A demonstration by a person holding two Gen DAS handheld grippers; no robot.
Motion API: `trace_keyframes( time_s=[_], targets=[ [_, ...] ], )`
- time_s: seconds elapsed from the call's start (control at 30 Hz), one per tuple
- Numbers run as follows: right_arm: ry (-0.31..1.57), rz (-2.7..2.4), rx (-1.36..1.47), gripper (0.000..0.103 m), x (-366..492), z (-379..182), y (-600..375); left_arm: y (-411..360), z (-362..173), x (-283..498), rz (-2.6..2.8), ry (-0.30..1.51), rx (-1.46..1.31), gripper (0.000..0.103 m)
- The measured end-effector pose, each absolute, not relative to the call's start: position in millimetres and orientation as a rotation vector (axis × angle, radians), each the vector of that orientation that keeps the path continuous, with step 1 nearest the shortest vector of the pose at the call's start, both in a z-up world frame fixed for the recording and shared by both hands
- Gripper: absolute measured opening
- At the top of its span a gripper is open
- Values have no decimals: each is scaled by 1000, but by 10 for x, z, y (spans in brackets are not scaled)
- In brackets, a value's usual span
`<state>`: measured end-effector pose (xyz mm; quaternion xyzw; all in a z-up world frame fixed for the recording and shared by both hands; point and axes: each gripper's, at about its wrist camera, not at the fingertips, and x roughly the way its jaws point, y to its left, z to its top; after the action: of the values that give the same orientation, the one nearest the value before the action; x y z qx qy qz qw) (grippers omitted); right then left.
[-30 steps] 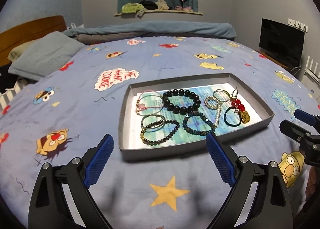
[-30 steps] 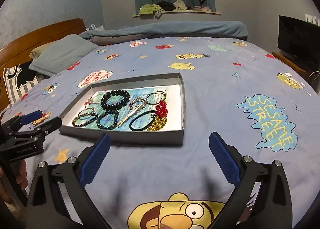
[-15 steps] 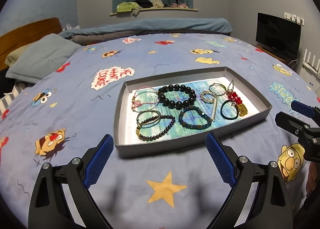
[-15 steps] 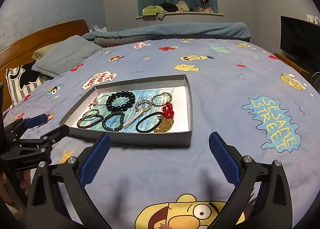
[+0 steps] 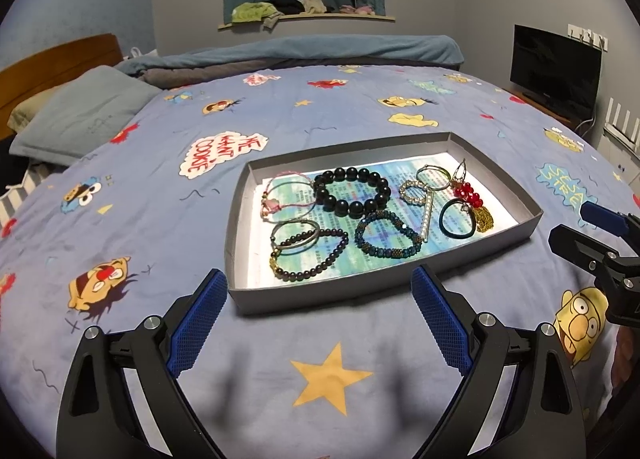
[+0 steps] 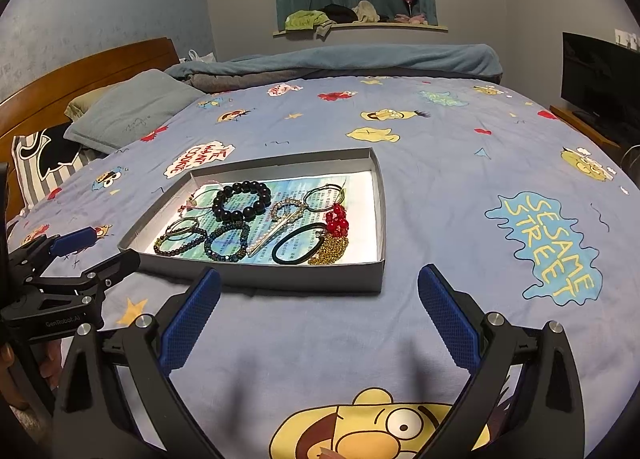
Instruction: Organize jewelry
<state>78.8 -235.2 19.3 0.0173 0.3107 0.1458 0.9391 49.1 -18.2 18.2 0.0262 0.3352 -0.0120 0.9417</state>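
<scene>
Our left gripper point(image 5: 316, 317) hangs with its jaws spread wide and nothing between them, just short of the near wall of the grey tray point(image 5: 320, 291); our right gripper point(image 6: 318, 315) is likewise wide apart and empty, near the tray's front right corner. The left view looks nearly straight down into the tray: ahead lie the black bead bracelet point(image 5: 352, 191), the pink cord bracelet point(image 5: 280, 195) to its left, the dark bead strand point(image 5: 310, 255) nearest our left finger, and the blue beaded bracelet point(image 5: 388, 235). The right view shows better the black hair tie point(image 6: 298, 249), the red beads point(image 6: 337, 219) and the gold chain point(image 6: 332, 249), heaped touching one another just ahead. Only the right view shows the striped pillow point(image 6: 44, 163) far left. All rests on the Sesame Street bedspread point(image 6: 460, 163), with nothing between the grippers and the tray.
</scene>
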Motion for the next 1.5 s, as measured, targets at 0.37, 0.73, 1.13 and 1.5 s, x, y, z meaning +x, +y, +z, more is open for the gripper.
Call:
trace_keyframes(
  time_s=[0.37,0.73,1.13,1.5],
  targets=[
    [637,297,33,97,788,177,-2349,-187,177,485,-29,688,53,93],
    [637,297,32,97,784,160,-2368,-195,164,479,-32,690,53,93],
    [639,298,28,97,781,159,-2363,-197,159,482,-30,693,54,93],
    [644,295,24,97,789,154,-2364,-204,121,514,-57,697,68,94]
  ],
)
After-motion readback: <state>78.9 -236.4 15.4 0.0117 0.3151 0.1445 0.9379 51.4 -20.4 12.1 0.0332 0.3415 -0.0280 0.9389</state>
